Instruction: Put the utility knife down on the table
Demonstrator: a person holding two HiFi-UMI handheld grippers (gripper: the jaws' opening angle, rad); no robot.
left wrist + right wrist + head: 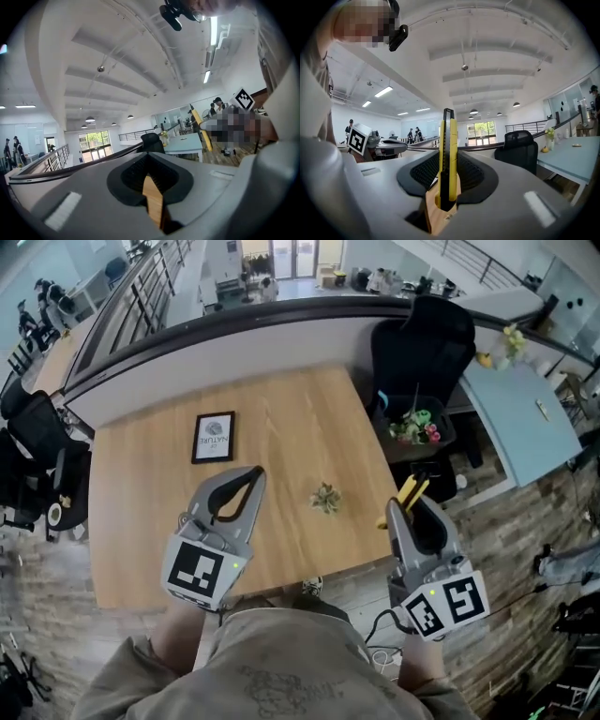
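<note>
- Right gripper (413,505) is clamped on the knife (448,140). The yellow body stands between the pads, with its black tip pointing out past the jaws.
- Left gripper (257,472) has its jaws together with nothing in them, and hangs over the table (281,418) near the front edge.
- The knife is in the air just off the table's right edge, close to the front right corner, over the floor and not over the wood. It has not been put down yet.
- To do this step well, the right gripper should probably move left until the whole knife is over bare wood. The open stretch between the plant (326,497) and the front edge looks like the nearest room.
- It would be wise to tilt the knife toward flat and bring it down until it touches before the jaws part, since a release from height could make it bounce or slide.
- A spot well in from the right edge would keep the knife from rolling off, and it should stay clear of the plant.
- Whether the blade is out cannot be told, so the tip is best kept pointing away from the left gripper.
- A frame (214,436) lies toward the far left corner, well apart from all this.
- One container shows: a dark bin (450,432) on the floor beyond the right edge, beside a chair (422,348). It holds greenery and some pink bits, too small to name.
</note>
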